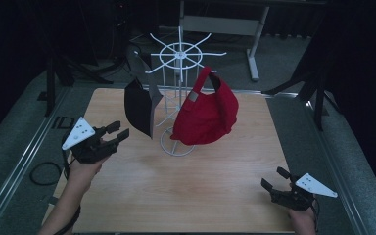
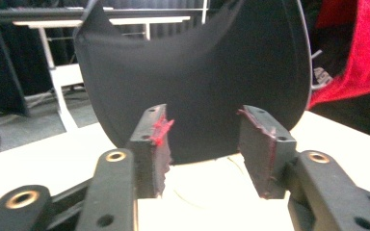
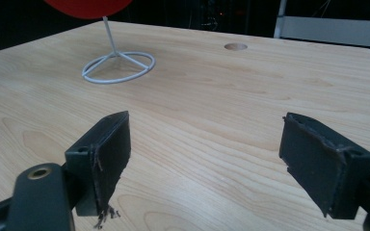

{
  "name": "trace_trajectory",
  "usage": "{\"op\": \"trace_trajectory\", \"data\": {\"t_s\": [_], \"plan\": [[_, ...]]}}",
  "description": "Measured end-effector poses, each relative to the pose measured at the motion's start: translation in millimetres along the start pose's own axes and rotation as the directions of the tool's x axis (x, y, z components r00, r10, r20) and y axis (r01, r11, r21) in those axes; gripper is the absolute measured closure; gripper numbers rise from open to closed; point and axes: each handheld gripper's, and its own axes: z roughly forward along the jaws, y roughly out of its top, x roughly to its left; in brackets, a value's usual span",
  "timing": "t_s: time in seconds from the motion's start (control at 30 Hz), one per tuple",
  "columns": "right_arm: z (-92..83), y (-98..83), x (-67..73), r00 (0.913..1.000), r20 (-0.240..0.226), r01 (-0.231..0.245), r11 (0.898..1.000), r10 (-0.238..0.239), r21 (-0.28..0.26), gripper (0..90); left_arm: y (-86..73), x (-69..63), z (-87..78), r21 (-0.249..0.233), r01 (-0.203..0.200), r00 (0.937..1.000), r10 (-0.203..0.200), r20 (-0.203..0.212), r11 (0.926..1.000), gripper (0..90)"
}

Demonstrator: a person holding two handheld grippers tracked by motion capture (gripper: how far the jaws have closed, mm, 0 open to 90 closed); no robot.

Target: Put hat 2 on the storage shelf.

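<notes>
The black cap (image 1: 138, 108) hangs from the left side of the white wire rack (image 1: 178, 54), its brim (image 2: 197, 86) pointing down over the wooden surface (image 1: 176, 186); its crown is dark and hard to tell from the dim background, and in the left gripper view the brim's top edge is cut off. The left gripper (image 1: 112, 136) sits just left of it, fingers (image 2: 151, 144) partly spread with the brim beyond them, not pinched. A red cap (image 1: 206, 110) hangs on the rack's right side, hiding part of the pole. The right gripper (image 1: 273, 182) hovers near the surface's front right corner, fingers (image 3: 106, 149) spread wide and empty, with bare wood between it and the rack's ring base (image 3: 118, 67).
</notes>
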Motion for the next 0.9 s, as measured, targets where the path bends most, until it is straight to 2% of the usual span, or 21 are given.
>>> {"op": "trace_trajectory", "data": {"t_s": [0.23,0.27,0.3,0.5,0.63,0.77,0.87,0.9], "plan": [[2.1,-4.3,-0.9,0.9999,0.016,0.002,1.0,-0.002,0.016,18.3,-33.5,-2.8,0.5,0.036,-0.001,0.9999,0.002,-0.013,0.9993,52.3],[2.1,-4.3,-0.9,0.9999,0.016,0.002,1.0,-0.002,0.016,18.3,-33.5,-2.8,0.5,0.036,-0.001,0.9999,0.002,-0.013,0.9993,51.3],[2.3,-5.0,-1.1,0.9999,0.014,0.001,1.0,-0.002,0.017,18.3,-43.2,-3.4,0.4,0.05,-0.005,0.9996,0.006,-0.026,0.9987,51.3],[5.3,-8.2,-1.7,0.9992,0.039,0.002,0.999,-0.003,0.042,18.3,-68.1,-2.2,-1.1,0.077,0.029,0.9992,-0.026,-0.031,0.9966,51.3],[6.4,-9.8,-2.8,0.9987,0.051,-0.001,0.999,-0.002,0.052,18.3,-84.3,-0.1,-4.2,0.103,0.047,0.9979,-0.042,-0.05,0.9935,51.3],[7.9,-11.0,-2.9,0.9982,0.059,-0.003,0.998,-0.001,0.063,18.3,-98.3,1.5,-8.5,0.135,0.039,0.9959,-0.028,-0.086,0.9901,49.1],[8.1,-10.6,-2.6,0.9981,0.062,0.001,0.998,-0.005,0.063,18.3,-103.5,2.9,-11.2,0.145,0.045,0.995,-0.032,-0.094,0.9884,49.0],[8.3,-10.6,-2.4,0.9979,0.064,0.0,0.998,-0.004,0.063,18.3,-108.0,4.8,-14.0,0.154,0.052,0.9935,-0.036,-0.108,0.9867,49.0]]}}
